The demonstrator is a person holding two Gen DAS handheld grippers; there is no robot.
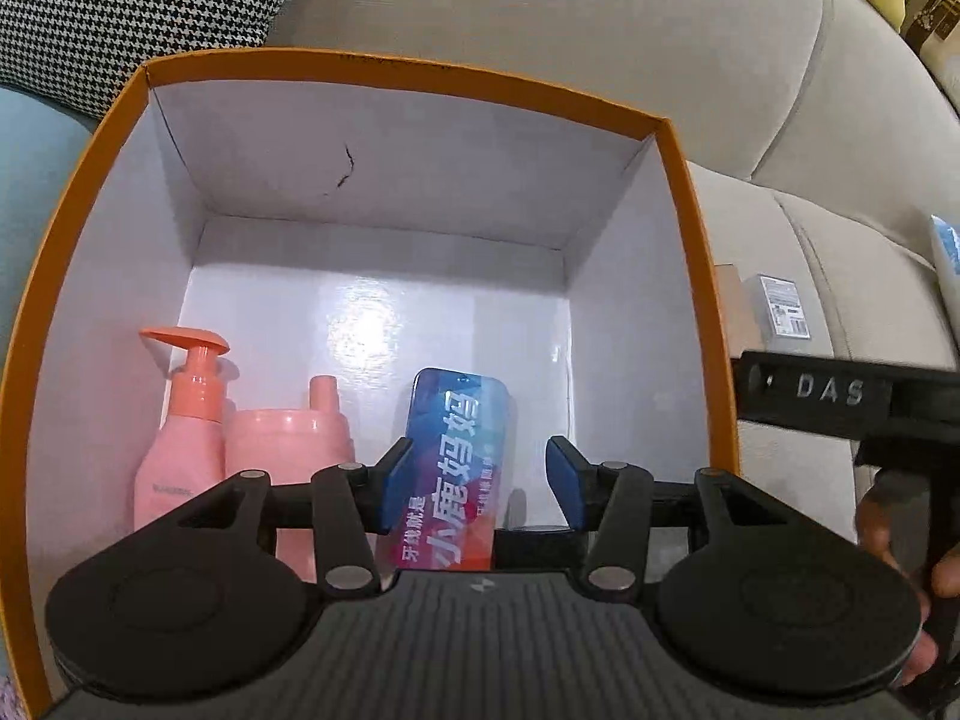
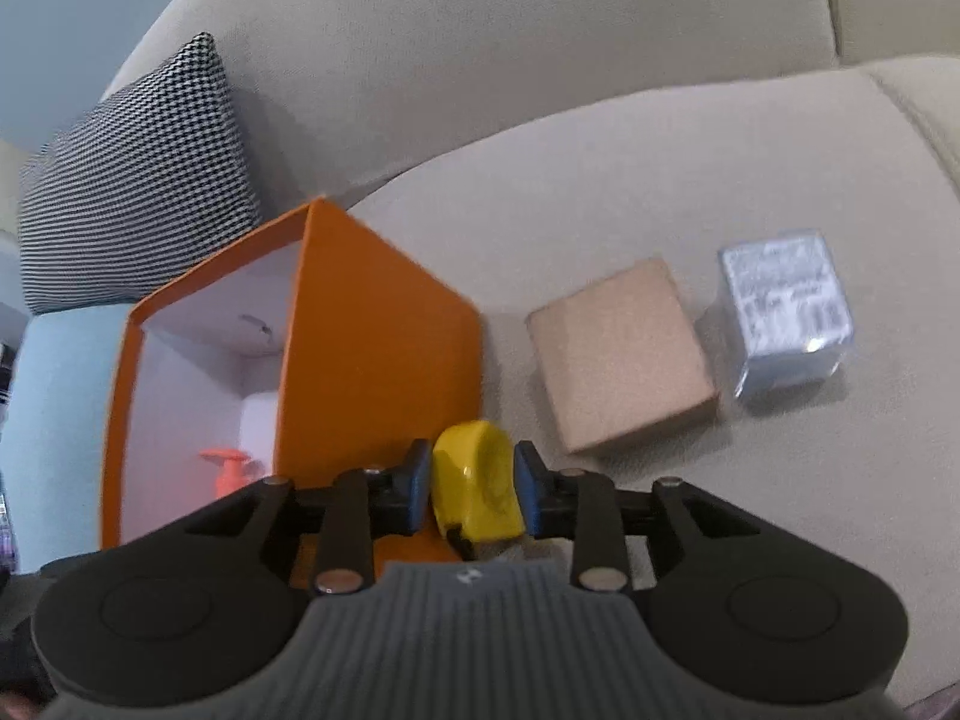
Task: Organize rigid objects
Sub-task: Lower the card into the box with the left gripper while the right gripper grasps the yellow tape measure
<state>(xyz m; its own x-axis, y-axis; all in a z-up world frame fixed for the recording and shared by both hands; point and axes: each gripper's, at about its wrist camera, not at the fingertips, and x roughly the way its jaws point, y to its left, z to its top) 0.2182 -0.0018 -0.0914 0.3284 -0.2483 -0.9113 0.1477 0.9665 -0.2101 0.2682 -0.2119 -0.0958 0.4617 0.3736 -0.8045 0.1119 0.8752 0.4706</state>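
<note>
Over an orange box (image 1: 699, 276) on a beige sofa (image 2: 600, 168), the left tongs (image 1: 483, 489) hang spread around a blue packet (image 1: 459, 456) standing inside, beside a pink pump bottle (image 1: 180, 438) and pink jar (image 1: 288, 450) at 9 o'clock. The right tongs (image 2: 473, 489) pinch a yellow tape measure (image 2: 477, 489) just outside the box; a cork block (image 2: 621, 354) and clear case (image 2: 786, 312) lie at 2 o'clock.
</note>
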